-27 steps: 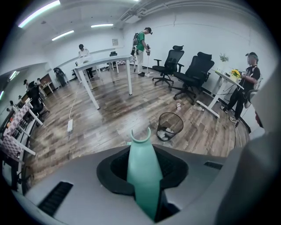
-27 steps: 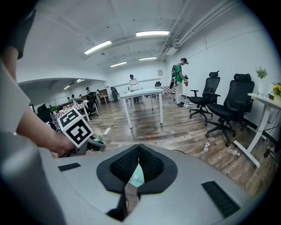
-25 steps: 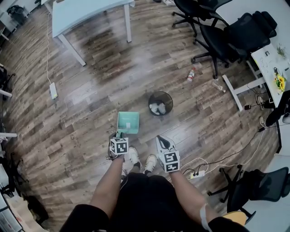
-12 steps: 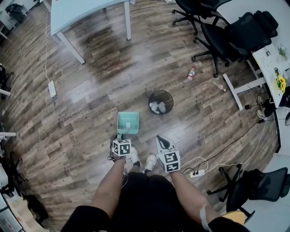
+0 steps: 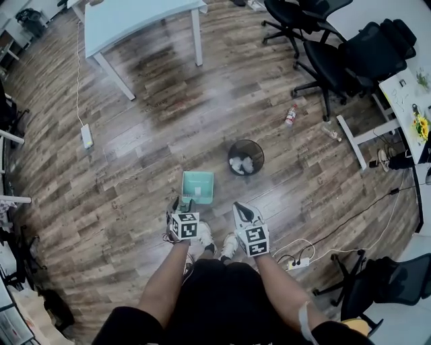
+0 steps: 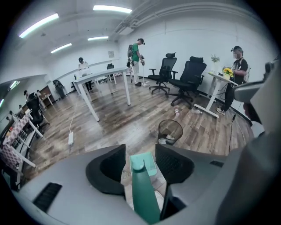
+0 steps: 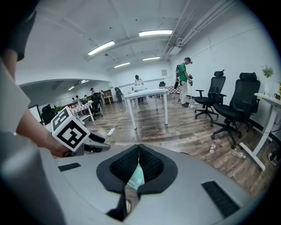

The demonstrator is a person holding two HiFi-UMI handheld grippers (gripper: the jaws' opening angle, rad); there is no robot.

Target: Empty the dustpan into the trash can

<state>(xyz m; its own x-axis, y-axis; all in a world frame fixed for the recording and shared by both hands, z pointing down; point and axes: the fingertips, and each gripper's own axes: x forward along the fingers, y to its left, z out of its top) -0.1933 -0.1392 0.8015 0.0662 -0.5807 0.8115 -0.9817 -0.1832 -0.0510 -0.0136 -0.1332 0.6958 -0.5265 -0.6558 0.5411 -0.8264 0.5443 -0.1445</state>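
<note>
Head view: left gripper (image 5: 180, 205) tilted down, jaws opening around dustpan handle (image 6: 142, 189); right gripper (image 5: 244, 211) alongside, jaws together.

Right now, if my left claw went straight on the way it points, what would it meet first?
Likely the green dustpan: its handle stands between the opening jaws of the left claw, and its pan lies right ahead on the floor. The trash can sits beyond.

our head view looks steeply down at the floor (image 5: 135, 148); both gripper views sit low, facing forward along their jaws. all three share the dustpan (image 5: 197, 186) and table (image 5: 135, 20).
</note>
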